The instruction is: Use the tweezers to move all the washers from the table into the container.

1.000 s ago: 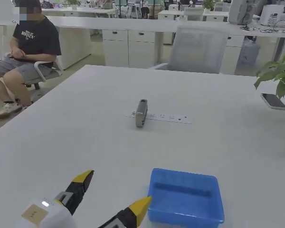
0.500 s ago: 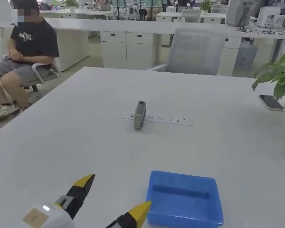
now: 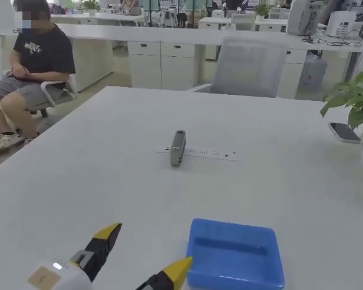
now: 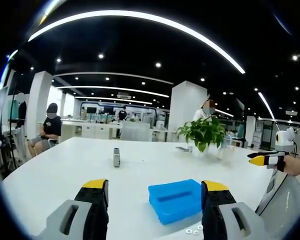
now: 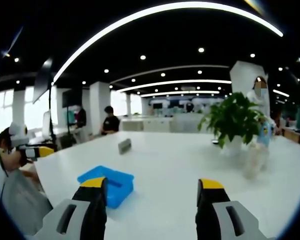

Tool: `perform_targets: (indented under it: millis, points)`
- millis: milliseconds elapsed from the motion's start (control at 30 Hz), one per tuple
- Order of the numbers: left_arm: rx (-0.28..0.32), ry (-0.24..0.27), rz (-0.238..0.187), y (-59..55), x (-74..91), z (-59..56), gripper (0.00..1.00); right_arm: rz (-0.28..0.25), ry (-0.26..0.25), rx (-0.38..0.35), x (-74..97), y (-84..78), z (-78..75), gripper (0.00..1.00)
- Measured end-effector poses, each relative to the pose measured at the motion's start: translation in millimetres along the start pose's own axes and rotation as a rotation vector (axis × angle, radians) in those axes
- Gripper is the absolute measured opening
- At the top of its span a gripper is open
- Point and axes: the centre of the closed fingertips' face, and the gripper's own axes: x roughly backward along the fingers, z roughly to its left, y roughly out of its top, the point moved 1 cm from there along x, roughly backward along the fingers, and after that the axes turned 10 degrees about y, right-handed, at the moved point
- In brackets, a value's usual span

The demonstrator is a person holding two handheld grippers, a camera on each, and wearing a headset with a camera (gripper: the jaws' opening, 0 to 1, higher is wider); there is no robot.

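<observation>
Left gripper (image 4: 155,185) and right gripper (image 5: 152,182) both spread, empty; washers (image 4: 190,231) near container (image 4: 175,199) may scatter if a jaw clips them.

left claw (image 4: 155,185): yellow-tipped black jaws, grey body; right claw (image 5: 151,183) same

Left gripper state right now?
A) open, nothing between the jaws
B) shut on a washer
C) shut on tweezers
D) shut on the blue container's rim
A: in the left gripper view the left gripper has its jaws wide apart with nothing between them. The blue container sits ahead of it on the table, and the washers lie loose on the table near the container.
</observation>
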Motion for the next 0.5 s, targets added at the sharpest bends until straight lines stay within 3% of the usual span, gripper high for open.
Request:
perform_targets:
  millis: [267,400,500]
  points:
    - [0.0,-0.019,0.025,-3.0,0.0,-3.8,0.73,0.02,0.0,0.001,-0.2,-2.8,0.6,0.71]
    - [0.057,-0.034,0.039,-3.9,0.0,-2.2,0.68,0.101,0.003,0.01,-0.6,-14.6,1.3,0.67]
    - [0.069,-0.041,0.055,-6.1,-0.9,-1.8,0.68,0.129,0.012,0.014,-1.4,-17.4,2.5,0.67]
